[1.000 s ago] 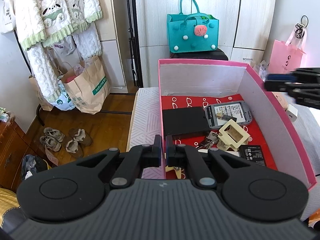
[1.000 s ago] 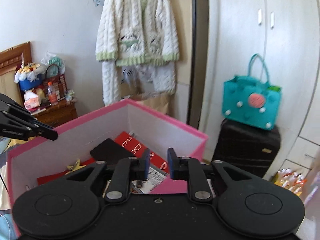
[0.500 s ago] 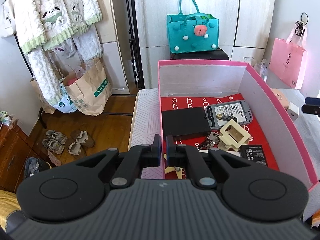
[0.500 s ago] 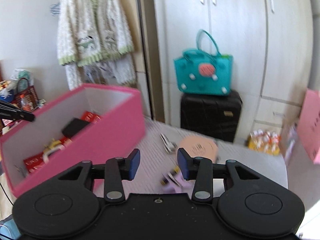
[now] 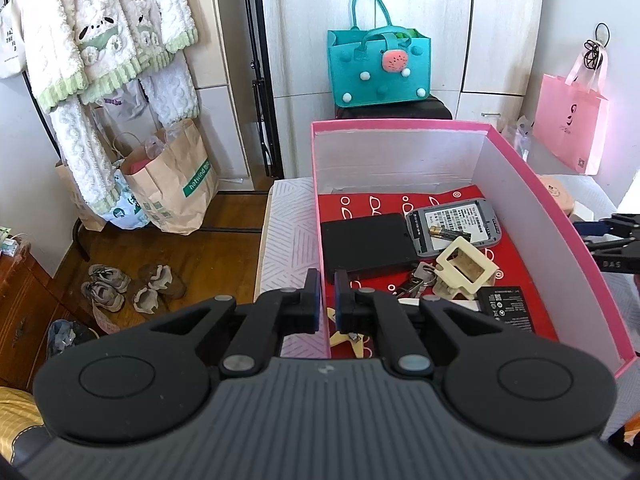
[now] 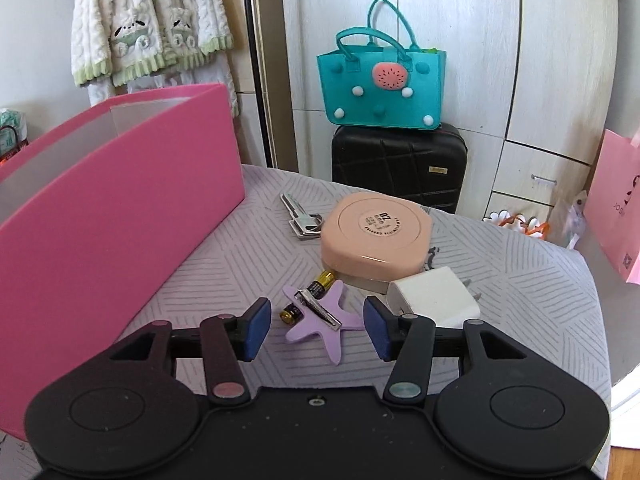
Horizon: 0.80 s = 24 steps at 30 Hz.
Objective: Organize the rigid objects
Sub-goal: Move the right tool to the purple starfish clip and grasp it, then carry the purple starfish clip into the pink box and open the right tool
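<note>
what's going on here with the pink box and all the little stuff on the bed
A person is sorting small hard items into the pink box. The right hand-held gripper has just been opening and sits over a purple star hair clip lying across a battery, with nothing gripped yet. A charger plug, a peach compact case and a key also wait on the cover. The left hand-held gripper is shut and empty at the box's near corner.

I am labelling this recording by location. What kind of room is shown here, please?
Most likely a bedroom in a home: white wardrobe doors along the wall, a knitted cardigan hanging on a rack, a black suitcase, and worn shoes on the wooden floor.
</note>
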Tool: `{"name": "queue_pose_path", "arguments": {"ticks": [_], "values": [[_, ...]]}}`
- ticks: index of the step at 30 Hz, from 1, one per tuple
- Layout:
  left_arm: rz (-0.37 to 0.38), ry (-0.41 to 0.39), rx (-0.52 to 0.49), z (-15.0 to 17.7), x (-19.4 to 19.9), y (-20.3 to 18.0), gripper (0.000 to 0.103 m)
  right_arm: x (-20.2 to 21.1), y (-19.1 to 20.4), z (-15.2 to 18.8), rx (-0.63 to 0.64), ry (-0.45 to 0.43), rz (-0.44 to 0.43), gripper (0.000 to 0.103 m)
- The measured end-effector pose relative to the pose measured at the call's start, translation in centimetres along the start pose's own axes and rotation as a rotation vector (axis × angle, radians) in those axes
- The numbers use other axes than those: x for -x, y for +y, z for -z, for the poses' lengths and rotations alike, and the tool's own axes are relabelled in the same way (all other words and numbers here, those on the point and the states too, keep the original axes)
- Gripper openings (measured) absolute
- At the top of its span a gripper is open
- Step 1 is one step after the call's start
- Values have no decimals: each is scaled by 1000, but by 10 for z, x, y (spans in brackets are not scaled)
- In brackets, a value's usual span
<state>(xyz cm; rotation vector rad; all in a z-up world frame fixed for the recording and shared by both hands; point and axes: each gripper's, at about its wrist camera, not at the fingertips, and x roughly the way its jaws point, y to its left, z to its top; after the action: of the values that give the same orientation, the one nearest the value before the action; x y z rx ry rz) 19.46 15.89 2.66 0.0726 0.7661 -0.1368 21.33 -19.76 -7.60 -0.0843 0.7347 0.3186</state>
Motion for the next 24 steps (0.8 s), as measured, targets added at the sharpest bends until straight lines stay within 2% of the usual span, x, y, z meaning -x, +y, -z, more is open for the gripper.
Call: {"name": "queue_pose_path", "arguments": {"ticks": [2, 6, 10, 12, 13, 14, 18, 24], "values": [[1, -2, -4, 0, 1, 0, 6, -2, 2, 0, 25, 0, 3, 65], [8, -3, -6, 1, 1, 2, 6, -8, 2, 1, 26, 14, 36, 69], [14, 1, -3, 1, 1, 3, 6, -9, -2, 3, -7, 4, 14, 72], [12, 0, -4, 1, 1, 3, 6, -6, -2, 5, -17, -3, 16, 62], [13, 0, -4, 1, 1, 3, 6, -4, -2, 7, -17, -10, 23, 51], [14, 0, -3, 1, 0, 3, 6, -1, -2, 8, -18, -11, 17, 49], [14, 0, -3, 1, 0, 2, 6, 9, -3, 15, -71, -15, -31, 48], [12, -1, -5, 2, 0, 2, 6, 23, 6, 23, -97, -50, -55, 48]]}}
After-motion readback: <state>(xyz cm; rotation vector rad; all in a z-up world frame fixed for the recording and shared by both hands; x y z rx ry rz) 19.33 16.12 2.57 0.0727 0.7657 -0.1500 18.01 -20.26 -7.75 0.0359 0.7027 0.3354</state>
